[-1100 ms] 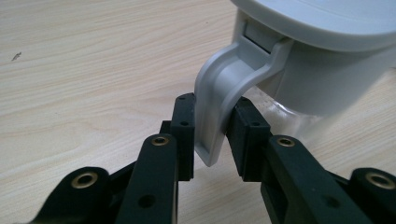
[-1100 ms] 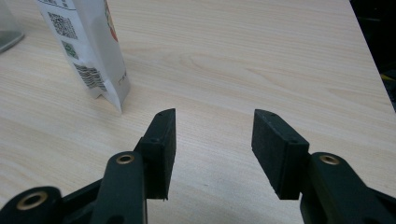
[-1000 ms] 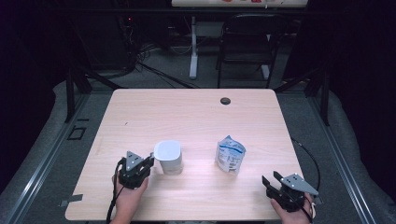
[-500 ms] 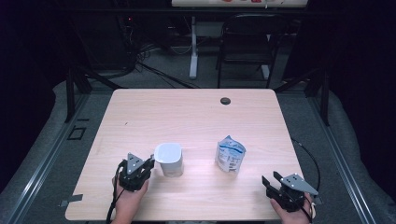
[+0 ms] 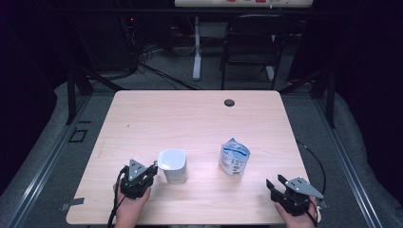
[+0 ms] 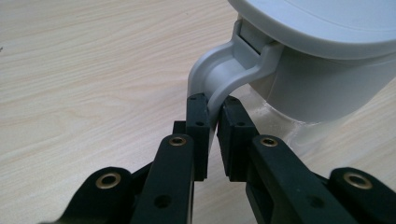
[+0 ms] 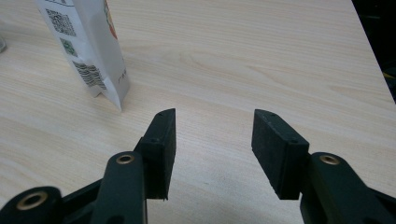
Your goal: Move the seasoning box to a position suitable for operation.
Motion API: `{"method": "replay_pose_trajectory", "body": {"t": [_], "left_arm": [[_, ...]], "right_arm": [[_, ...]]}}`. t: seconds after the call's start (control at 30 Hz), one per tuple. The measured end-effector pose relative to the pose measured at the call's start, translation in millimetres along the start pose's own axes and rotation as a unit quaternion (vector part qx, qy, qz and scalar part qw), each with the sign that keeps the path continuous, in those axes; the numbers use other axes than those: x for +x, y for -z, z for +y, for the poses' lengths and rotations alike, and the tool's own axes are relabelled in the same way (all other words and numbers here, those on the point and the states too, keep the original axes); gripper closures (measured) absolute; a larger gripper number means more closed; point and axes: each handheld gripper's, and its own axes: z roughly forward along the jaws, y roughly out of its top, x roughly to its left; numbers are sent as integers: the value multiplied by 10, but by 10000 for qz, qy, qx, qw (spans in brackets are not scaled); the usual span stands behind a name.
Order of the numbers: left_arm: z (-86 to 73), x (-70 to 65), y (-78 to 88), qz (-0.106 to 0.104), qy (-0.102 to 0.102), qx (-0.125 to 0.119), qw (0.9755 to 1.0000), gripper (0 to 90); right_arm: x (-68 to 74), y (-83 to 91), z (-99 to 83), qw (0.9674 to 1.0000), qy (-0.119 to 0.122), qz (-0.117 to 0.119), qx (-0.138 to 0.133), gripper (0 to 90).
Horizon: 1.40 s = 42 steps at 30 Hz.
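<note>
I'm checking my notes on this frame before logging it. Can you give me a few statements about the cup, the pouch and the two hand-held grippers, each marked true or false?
1. The left hand-held gripper is clamped on the handle of the white cup. True.
2. The right hand-held gripper holds the pouch. False: its jaws stand open with nothing between them, and the pouch stands apart from it.
3. The cup lies on its side. False: it stands upright on the table.
4. The pouch stands upright to the right of the cup in the high view. True.
</note>
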Motion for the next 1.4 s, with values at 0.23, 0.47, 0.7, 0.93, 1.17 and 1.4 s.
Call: {"method": "replay_pose_trajectory", "body": {"t": [0.23,0.47,0.7,0.93,1.17,1.4], "left_arm": [[-22,-55,35,-30,-16,10,10000,835],[-44,-139,72,-68,-55,29,10000,835],[-64,-203,124,-111,-117,90,9998,835],[-94,-292,148,-161,-102,35,9998,834],[-93,-353,159,-224,-99,66,9997,833],[-96,-407,173,-243,-129,97,9996,833]], "right_arm": [[2,6,4,10000,34,-11,24,504],[9,8,7,10000,34,-5,0,504],[20,9,10,10000,46,5,-14,504],[32,14,19,10000,92,19,8,504],[53,17,27,9999,121,45,-15,504],[72,15,32,9999,141,69,-34,505]]}}
